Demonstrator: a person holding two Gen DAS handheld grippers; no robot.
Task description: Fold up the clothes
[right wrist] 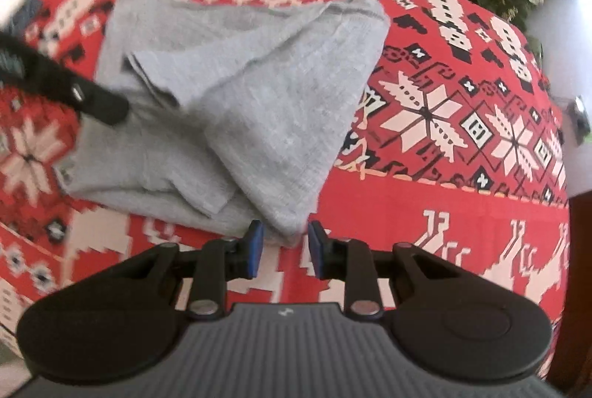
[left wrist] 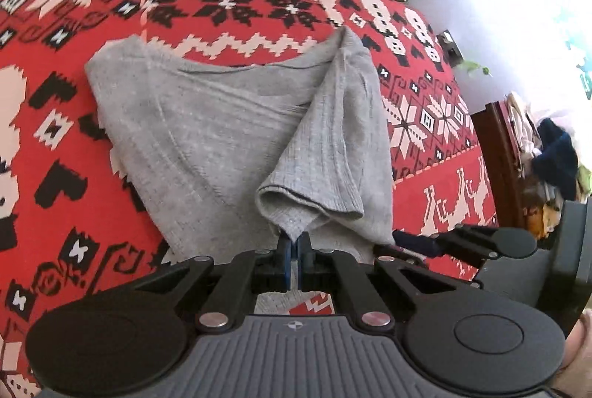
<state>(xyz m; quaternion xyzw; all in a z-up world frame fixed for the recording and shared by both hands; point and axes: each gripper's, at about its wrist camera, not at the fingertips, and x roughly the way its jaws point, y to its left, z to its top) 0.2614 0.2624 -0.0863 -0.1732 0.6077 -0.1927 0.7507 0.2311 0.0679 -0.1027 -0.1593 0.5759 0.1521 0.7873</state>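
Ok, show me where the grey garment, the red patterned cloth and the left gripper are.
grey garment (left wrist: 207,124), left wrist view, flat middle.
red patterned cloth (right wrist: 425,209), right wrist view, plain red band.
left gripper (left wrist: 295,242), left wrist view, between fingertips.

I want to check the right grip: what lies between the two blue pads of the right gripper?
In the right wrist view, a corner of the grey garment hangs between the right gripper pads, which stand apart and do not press on it; below shows the red patterned cloth.
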